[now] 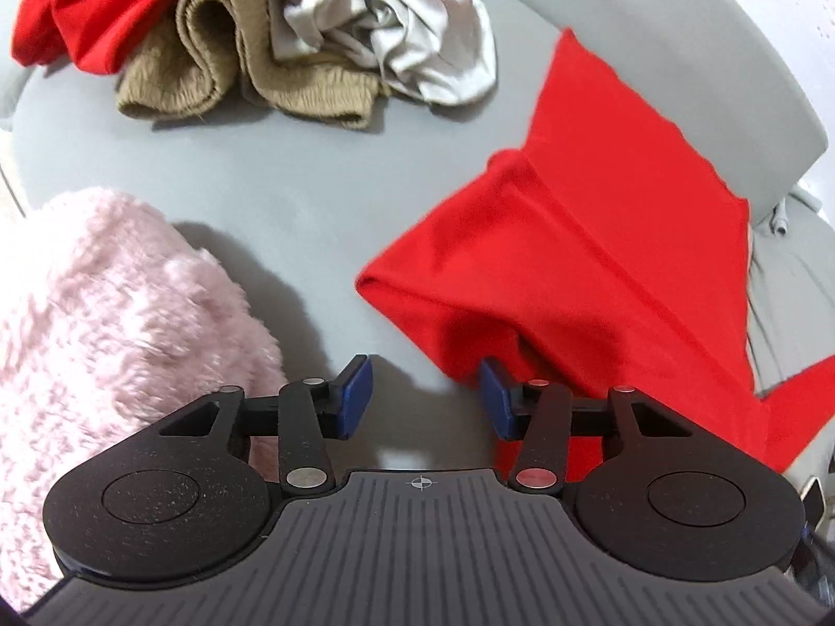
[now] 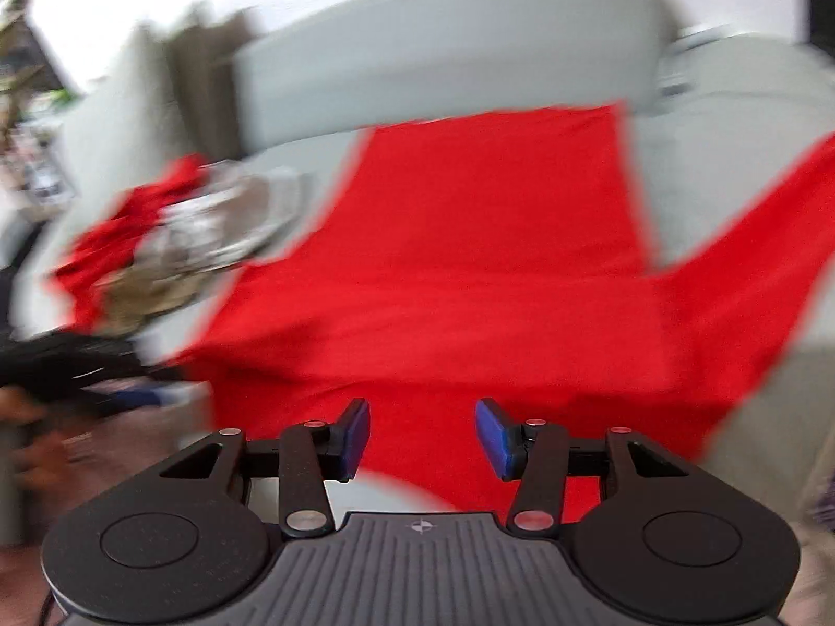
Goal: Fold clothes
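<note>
The work surface is a pale grey upholstered sofa seat [image 1: 292,198] with a matching grey backrest [image 1: 694,78] behind it.

The task item is a bright red fabric garment [image 1: 600,261] spread across the seat. In the left wrist view it lies to the right of centre, with a rolled or folded edge pointing toward the middle of the seat and a narrower section running up toward the backrest. In the right wrist view the same garment [image 2: 469,271] fills the centre of the picture, with one strip extending toward the backrest and another extending to the right; this view is heavily blurred.

The left gripper [image 1: 425,399] points down at the bare seat. Its jaws stand apart with only grey upholstery visible between them. The blue pad on the right-hand finger [image 1: 496,399] sits at the garment's near edge; whether it touches the cloth cannot be told.

The right gripper [image 2: 422,438] is positioned over the garment's near portion. Its jaws stand apart, and red cloth shows in the gap behind them, with neither pad pressing on it.

A fluffy pale pink garment [image 1: 109,344] lies at the left of the seat, beside the left gripper. At the far end sits a pile of unfolded clothes: a second red piece [image 1: 99,5], a tan ribbed knit [image 1: 219,57] and a shiny silver-grey satin piece [image 1: 396,21].
</note>
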